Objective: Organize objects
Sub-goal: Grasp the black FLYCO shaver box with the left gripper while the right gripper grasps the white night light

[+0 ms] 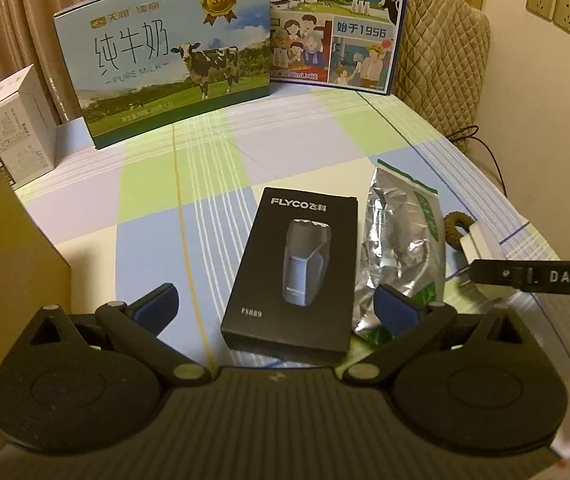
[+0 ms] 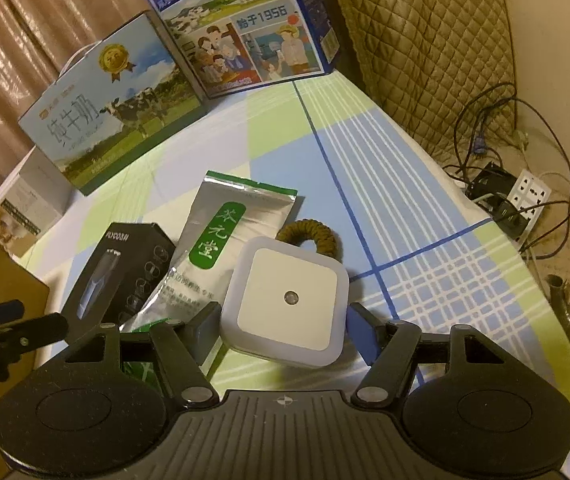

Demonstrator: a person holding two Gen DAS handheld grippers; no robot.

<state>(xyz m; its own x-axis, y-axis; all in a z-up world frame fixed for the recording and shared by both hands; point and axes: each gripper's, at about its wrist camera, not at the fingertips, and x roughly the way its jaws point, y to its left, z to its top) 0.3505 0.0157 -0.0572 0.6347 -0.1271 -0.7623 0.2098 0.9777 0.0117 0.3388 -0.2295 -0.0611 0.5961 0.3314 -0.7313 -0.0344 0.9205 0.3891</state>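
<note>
Checked cloth in blue, green and white covers the worktop, and the things to be organised lie grouped at its near side. Nearest the left tool is a flat black cardboard shaver box printed FLYCO, lying face up; the two blue-padded fingers stand wide apart, one on each side of the box's near end, and neither pad touches it. Just beside the box on its right lies a crumpled silver foil pouch with green label, and in the right wrist view the pouch overlaps the box's edge.

The right tool has its fingers on either side of a white square night light with rounded corners. The pads sit close against its two sides, but whether they press on it or only flank it cannot be told. The night light rests partly over the lower end of the pouch. Behind it, touching its far edge, lies a brown braided cord ring.

At the back of the worktop stand a pale blue milk carton with a cow picture and a dark blue milk carton with cartoon figures, side by side. A white printed box stands at the left edge, with a brown cardboard flap in front of it.
</note>
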